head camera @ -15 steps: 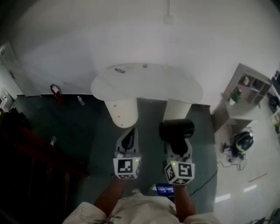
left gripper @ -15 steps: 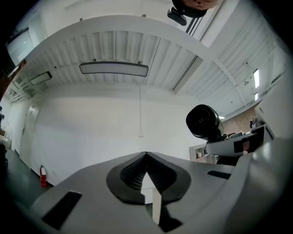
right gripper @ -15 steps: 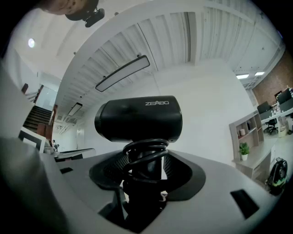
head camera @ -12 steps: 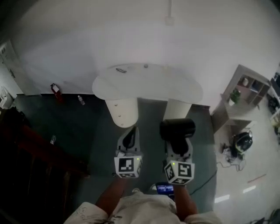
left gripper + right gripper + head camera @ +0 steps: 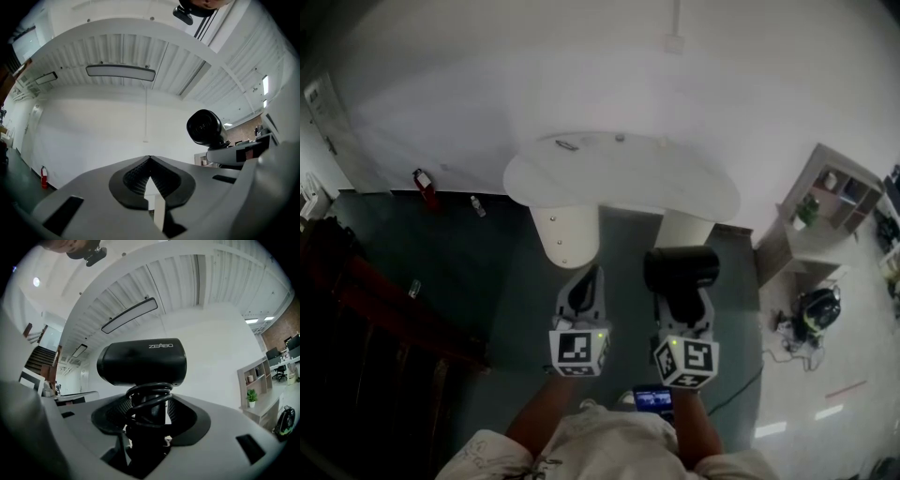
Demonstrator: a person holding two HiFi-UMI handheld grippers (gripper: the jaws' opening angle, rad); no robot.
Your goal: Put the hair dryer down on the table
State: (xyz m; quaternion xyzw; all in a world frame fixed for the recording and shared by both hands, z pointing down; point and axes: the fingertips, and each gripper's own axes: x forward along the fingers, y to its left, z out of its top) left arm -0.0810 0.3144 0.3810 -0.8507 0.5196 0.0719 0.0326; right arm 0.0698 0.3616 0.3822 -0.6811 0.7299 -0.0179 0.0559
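The head view is dim and murky, its rim vignetted black — heaviest from 7 to 10 o'clock — while the wall (image 5: 534, 75) and table (image 5: 619, 173) at 12 o'clock take soft, even light. Both gripper views are brighter and sharper, strongly bowed toward black corners, with a small ceiling light (image 5: 266, 85) glaring at 3 o'clock.

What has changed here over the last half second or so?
Hardly anything: only the head view drifted slightly. Nothing was taken up or let go. The right gripper still clamps the hair dryer by its handle, short of the table; the left gripper stays shut and empty.
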